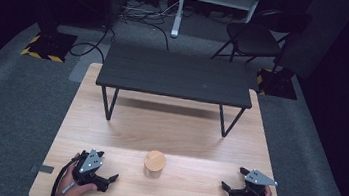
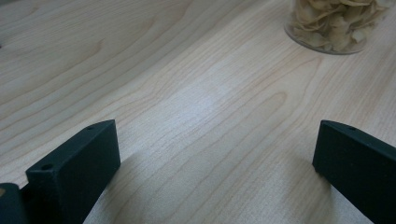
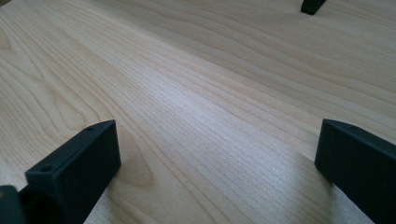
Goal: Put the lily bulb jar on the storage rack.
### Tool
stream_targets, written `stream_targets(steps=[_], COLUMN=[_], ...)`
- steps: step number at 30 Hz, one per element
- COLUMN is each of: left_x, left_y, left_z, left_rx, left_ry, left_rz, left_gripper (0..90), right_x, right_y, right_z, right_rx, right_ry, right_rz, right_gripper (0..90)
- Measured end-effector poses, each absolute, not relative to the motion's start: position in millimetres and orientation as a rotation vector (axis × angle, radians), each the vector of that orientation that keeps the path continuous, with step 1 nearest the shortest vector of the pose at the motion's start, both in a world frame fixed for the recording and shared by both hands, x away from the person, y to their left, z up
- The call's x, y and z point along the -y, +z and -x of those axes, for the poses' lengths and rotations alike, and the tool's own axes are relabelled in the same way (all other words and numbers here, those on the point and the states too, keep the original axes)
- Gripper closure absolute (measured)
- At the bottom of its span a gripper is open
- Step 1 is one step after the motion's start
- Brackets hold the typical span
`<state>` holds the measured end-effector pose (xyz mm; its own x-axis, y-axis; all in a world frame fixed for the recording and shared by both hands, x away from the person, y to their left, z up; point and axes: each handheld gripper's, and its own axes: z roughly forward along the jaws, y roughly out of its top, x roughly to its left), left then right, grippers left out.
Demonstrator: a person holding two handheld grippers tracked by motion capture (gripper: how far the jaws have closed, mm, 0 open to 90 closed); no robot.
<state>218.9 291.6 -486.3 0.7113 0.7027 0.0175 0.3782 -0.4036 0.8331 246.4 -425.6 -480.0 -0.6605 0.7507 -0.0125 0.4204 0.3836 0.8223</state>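
A clear jar with a round wooden lid stands upright near the front middle of the light wooden table. In the left gripper view the jar sits at the upper right, packed with pale, curled flakes. My left gripper rests low on the table to the jar's left, its jaws wide apart and pointing toward it with bare wood between them. My right gripper lies to the jar's right, also open over bare wood. Neither gripper touches the jar.
A low black bench on thin metal legs stands across the back half of the table; one of its feet shows in the right gripper view. Behind the table are a folding chair, floor cables and a white stand.
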Motion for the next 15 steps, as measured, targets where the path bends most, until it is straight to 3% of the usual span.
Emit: stream_targets(steps=[9, 15], left_x=[-285.5, -256.9], left_y=[-455.2, -435.0], left_z=[-227.1, -246.3], left_rx=[-0.602, -0.571], left_ry=[0.412, 0.377], left_rz=[-2.065, -2.090], left_gripper=[0.6, 0.8], right_x=[425.4, 425.4], right_y=[-480.0, -480.0], right_z=[-246.2, -246.1], right_rx=[-2.263, -2.263], right_ry=[1.178, 1.177], right_rz=[-1.016, -1.015], right_gripper=[0.0, 0.0])
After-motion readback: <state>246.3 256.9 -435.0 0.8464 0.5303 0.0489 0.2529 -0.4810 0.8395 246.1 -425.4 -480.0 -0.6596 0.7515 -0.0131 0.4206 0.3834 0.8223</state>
